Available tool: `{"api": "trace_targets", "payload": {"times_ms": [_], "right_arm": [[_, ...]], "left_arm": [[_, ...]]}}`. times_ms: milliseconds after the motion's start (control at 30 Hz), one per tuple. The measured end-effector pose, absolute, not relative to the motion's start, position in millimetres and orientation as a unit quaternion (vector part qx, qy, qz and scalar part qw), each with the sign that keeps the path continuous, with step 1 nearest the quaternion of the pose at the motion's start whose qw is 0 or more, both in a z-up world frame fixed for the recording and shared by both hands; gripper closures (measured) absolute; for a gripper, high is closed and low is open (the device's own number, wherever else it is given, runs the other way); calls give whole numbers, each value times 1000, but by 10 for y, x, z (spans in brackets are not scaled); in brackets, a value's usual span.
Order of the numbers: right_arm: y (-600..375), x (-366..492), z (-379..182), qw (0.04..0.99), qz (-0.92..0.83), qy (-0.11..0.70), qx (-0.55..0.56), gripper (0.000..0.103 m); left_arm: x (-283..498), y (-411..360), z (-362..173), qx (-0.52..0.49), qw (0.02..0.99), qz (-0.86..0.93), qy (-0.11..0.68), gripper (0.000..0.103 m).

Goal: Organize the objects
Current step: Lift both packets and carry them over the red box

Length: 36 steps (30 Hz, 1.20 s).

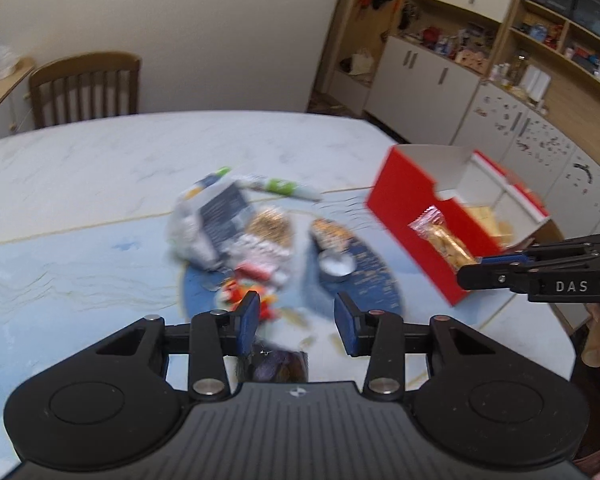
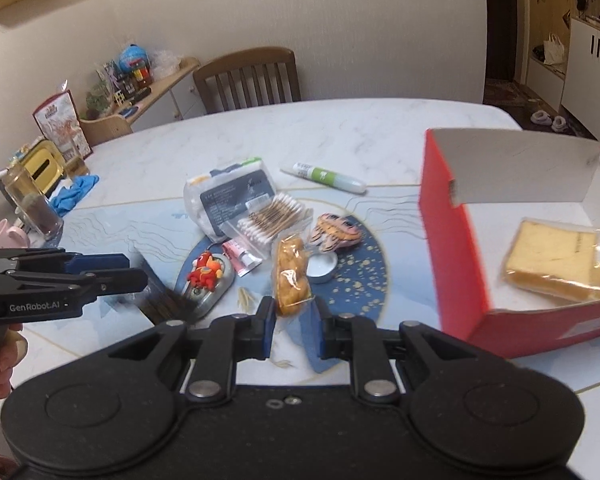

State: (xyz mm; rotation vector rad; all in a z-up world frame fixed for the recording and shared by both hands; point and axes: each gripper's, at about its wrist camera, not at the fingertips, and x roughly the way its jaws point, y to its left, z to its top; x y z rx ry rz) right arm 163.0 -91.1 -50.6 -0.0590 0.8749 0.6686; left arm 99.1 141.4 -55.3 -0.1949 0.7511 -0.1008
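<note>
Pinching the lower end of a snack packet, the right gripper had its jaws clamped close together, and the packet stood up and forward from the pads. Seen from the left wrist, that packet hung in front of the near red wall of the open red box, just beside it and not yet over the rim.

The left gripper had its blue pads partly apart, with bare table showing between the tips. A dark bristly thing showed blurred low between the fingers. Whether it was held, I could not tell.

The grip was probably the weak point. Only an end of the slick wrapper sat between the pads, so a quick swing could have let it slide out or twist. The box's near wall stood tall beside the packet, and a low approach could have caught the wrapper or pushed the light box along the table.

Inside the box lay a wrapped cake slice. Out beyond the tools, the bag of cotton swabs, the red toy and the green tube lay loose on the table.
</note>
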Motion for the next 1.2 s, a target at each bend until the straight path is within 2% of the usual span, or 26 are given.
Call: {"api": "trace_targets", "payload": {"times_ms": [67, 233, 300, 333, 367, 567, 767, 867, 1033, 1200], "right_arm": [[-1030, 1651, -461, 853, 317, 413, -25, 85], [-1288, 1714, -421, 854, 316, 413, -25, 85], [-1386, 1738, -422, 852, 318, 415, -26, 85], [-1426, 1754, -425, 852, 318, 416, -27, 85], [-1468, 1763, -427, 851, 318, 417, -26, 85], [-1634, 1824, -436, 846, 328, 420, -22, 85], [-1722, 1888, -445, 841, 339, 421, -21, 85], [-1738, 1899, -441, 839, 346, 420, -25, 85], [-1769, 1931, -416, 837, 353, 417, -29, 85], [-1812, 1962, -406, 836, 358, 416, -31, 85]], "left_arm": [[1052, 1269, -547, -81, 926, -59, 365, 67], [1154, 1055, -656, -69, 918, -72, 384, 66], [1139, 915, -711, -23, 918, -80, 389, 57], [1137, 846, -754, -6, 915, -84, 395, 44], [1136, 801, -794, 5, 913, -89, 398, 37], [1184, 733, -1018, -10, 899, -63, 433, 29], [1214, 718, -1229, -6, 895, 16, 445, 28], [1221, 745, -1321, -14, 892, 41, 451, 24], [1248, 808, -1441, -64, 883, 53, 462, 23], [1280, 740, -1473, -59, 886, 57, 456, 24]]}}
